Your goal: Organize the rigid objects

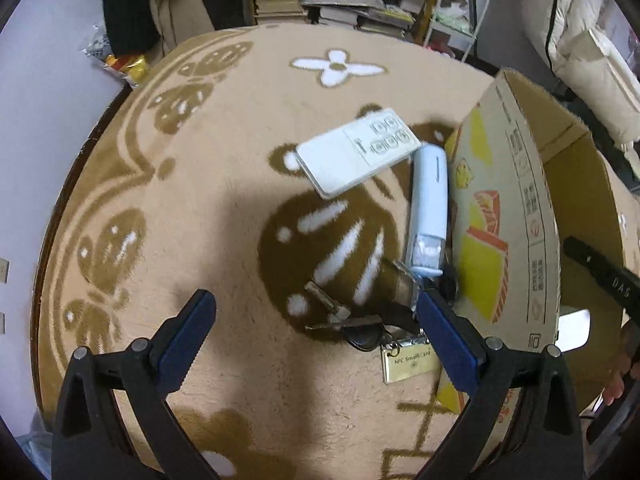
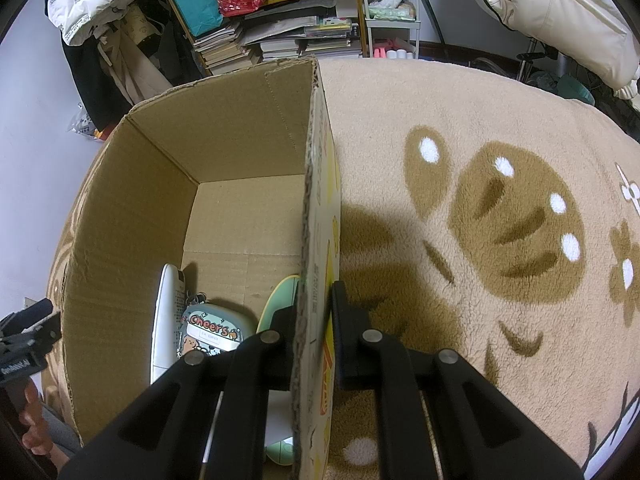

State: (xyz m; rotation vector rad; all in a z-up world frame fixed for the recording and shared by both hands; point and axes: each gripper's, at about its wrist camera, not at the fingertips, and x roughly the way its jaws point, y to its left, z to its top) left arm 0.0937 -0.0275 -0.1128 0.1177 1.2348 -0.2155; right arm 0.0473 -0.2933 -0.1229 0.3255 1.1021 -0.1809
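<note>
My left gripper [image 1: 316,304] hangs open over a bunch of keys [image 1: 352,320] with a gold NFC tag [image 1: 406,364] on the patterned blanket. Beyond it lie a white remote [image 1: 356,152] and a light blue stick-shaped device [image 1: 426,208] that leans against the cardboard box [image 1: 516,184]. My right gripper [image 2: 314,300] is shut on the box's right wall [image 2: 316,200], one finger inside and one outside. In the box lie a white remote [image 2: 164,320], a "Cheers" card case [image 2: 212,330] and a pale green flat item [image 2: 278,300].
The beige and brown fleece blanket [image 2: 480,140] covers the whole work surface. Shelves stacked with books and bags [image 2: 280,32] stand behind it, and a white jacket [image 2: 560,12] hangs at the right. A hand [image 2: 32,432] shows at the left edge.
</note>
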